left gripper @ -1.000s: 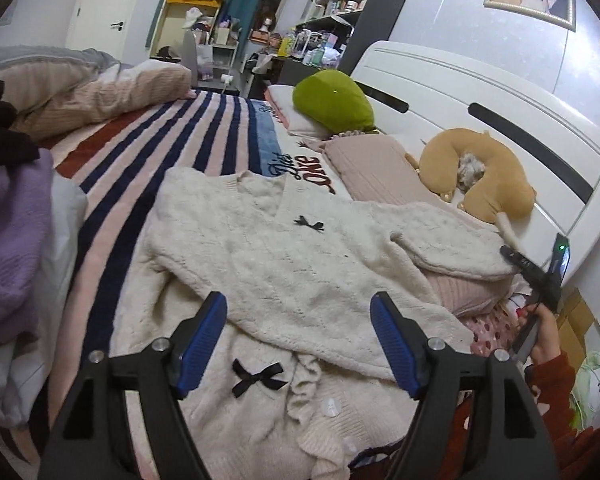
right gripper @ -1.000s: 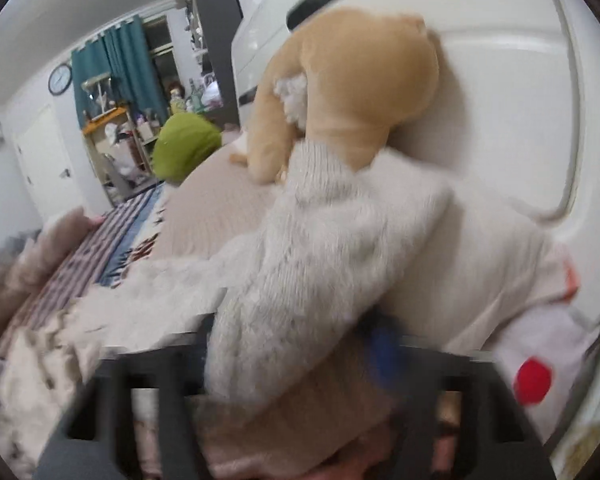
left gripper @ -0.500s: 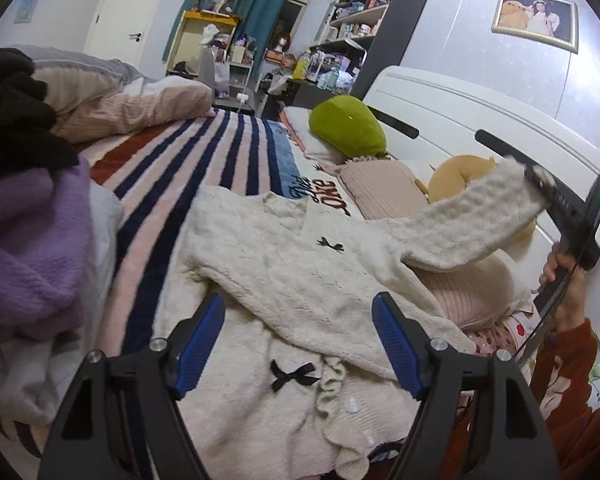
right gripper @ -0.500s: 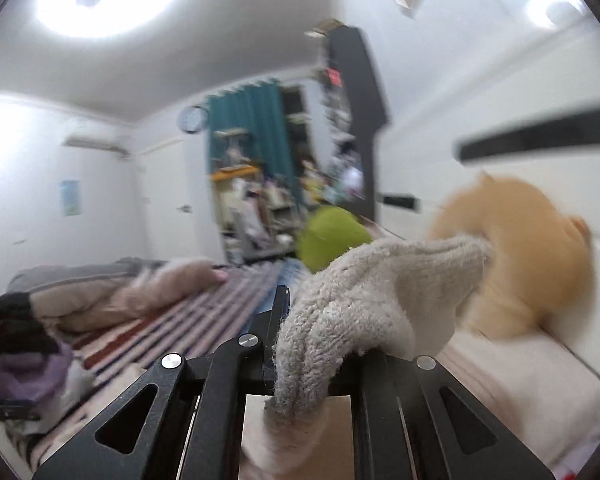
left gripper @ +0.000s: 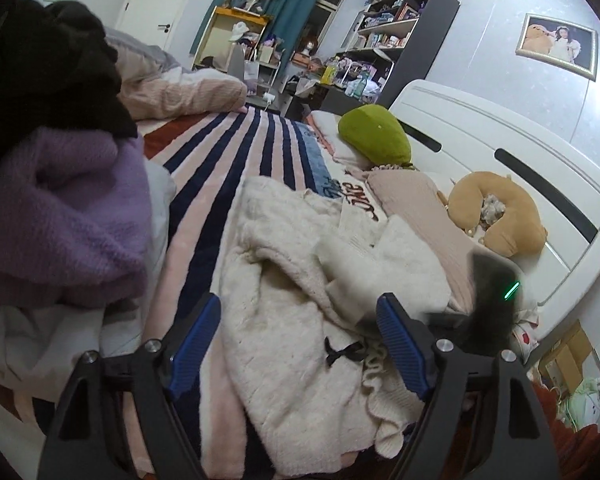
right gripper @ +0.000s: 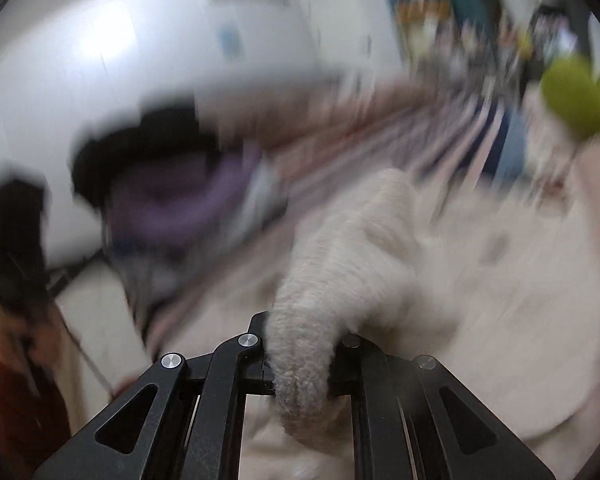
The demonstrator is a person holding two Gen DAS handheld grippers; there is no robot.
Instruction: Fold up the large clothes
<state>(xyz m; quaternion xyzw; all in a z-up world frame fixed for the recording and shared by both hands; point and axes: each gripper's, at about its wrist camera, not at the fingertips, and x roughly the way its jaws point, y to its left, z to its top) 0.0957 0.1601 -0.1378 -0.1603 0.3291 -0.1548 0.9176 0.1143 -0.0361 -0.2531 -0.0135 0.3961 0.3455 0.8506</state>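
Note:
A cream knit sweater with small black bows lies spread on the striped blanket. My left gripper hovers over its lower part. Its blue-padded jaws are opening, with only the sweater lying below them and nothing pinched. My right gripper is shut on the cuff of the cream sleeve. The sleeve arches forward from its jaws over the sweater's body. In the left wrist view the right gripper's blurred black frame, with a green light, sits at the sweater's right side. The right wrist view is heavily motion-blurred.
A heap of purple knit and black clothes fills the left. At the right, by the white headboard, lie a green cushion, a pink pillow and a tan neck pillow. Cluttered shelves stand beyond the bed.
My right gripper swung the sleeve from up near the headboard down and across onto the sweater's body. The left gripper shifted sideways along the sweater and its jaws spread a little wider.

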